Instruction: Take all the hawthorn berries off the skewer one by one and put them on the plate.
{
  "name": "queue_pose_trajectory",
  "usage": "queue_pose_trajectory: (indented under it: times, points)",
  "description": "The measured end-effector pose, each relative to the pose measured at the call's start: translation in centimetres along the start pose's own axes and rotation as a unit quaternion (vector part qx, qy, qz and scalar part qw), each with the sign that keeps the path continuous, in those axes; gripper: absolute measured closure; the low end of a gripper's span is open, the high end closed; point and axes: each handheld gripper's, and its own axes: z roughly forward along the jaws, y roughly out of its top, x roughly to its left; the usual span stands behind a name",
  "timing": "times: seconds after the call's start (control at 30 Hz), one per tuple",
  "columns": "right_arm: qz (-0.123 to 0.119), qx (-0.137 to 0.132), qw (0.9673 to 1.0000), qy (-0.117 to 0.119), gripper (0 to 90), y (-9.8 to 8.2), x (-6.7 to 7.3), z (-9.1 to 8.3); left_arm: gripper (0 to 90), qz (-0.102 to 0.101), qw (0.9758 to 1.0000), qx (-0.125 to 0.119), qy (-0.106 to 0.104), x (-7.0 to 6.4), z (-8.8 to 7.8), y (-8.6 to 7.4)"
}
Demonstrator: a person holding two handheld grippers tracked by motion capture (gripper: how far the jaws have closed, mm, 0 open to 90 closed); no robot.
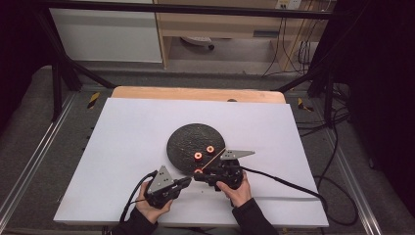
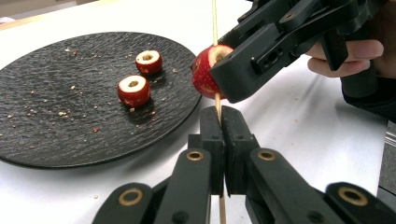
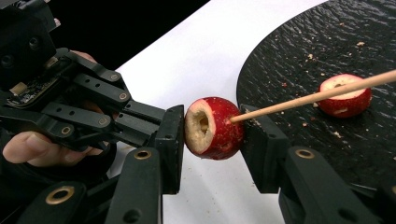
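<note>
Two cored red fruit pieces [image 1: 203, 152] remain on the round black textured plate [image 1: 181, 139] mid-table in the high view, a third at its near edge between the grippers. In the left gripper view, the left gripper [image 2: 223, 122] is clamped tight on the thin wooden skewer [image 2: 218, 105], which could snap or slip if pushed askew. In the right gripper view, the right gripper [image 3: 212, 128] pinches the skewered red fruit [image 3: 215, 127], narrowly parted jaws touching both sides; squeezing harder could split it.

Red fruit [image 3: 215, 128] w/ pale core; black speckled plate [image 2: 56, 116].
</note>
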Motion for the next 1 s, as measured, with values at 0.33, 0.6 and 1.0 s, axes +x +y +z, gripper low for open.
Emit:
queue_pose_trajectory:
  times: [0.33,0.6,1.0]
  points:
    - [0.017,-0.035,0.9990,-0.020,62.8,0.5,-1.1,-2.1,88.3,0.002,1.0000,-0.001,-0.006,-0.1,0.0,0.0]
    - [0.023,-0.056,0.9975,-0.036,62.7,0.9,-2.1,-4.1,88.3,0.005,0.9999,0.001,-0.012,-0.4,0.1,0.1]
    - [0.036,-0.089,0.9936,-0.060,62.8,1.2,-3.6,-6.9,88.3,0.011,0.9997,0.007,-0.021,-0.7,0.3,0.0]
